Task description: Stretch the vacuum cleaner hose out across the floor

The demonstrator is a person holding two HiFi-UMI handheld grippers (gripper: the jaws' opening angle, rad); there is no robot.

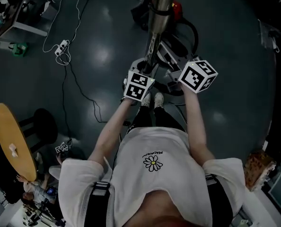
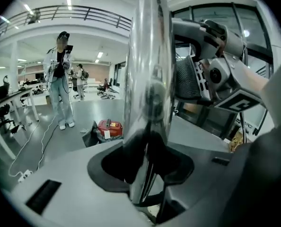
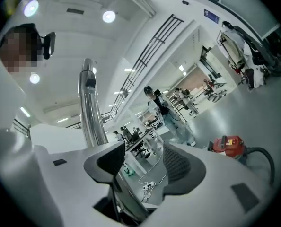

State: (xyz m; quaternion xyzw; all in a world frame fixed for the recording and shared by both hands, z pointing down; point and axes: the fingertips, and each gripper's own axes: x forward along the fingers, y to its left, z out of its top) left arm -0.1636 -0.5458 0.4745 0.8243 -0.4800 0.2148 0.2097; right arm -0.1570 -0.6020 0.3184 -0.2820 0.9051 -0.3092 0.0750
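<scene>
The left claw is shut tight on a long shiny metal tube. The tube fills the gap between its two dark pads. From the head view, the tube stands up tall just past the person's white shoes, in the middle of the dark grey floor.

The right claw is just to the right of the tube. Its two jaws stand wide apart and the floor shows between the pads. The tube is off to the left of them, not in the gap. Something dark sits low down between the jaws, but I cannot tell what it is.

The round red vacuum cleaner sits on the floor on the far side of the tube. The thick black hose bends in a loop on the floor to the right of it, between the red machine and the right claw.

Far on the left, a white power strip lies on the floor with thin cords running from it. A round yellow wooden surface is near the left edge. In the left gripper view, a person in pale clothes stands far back in the big bright room.
</scene>
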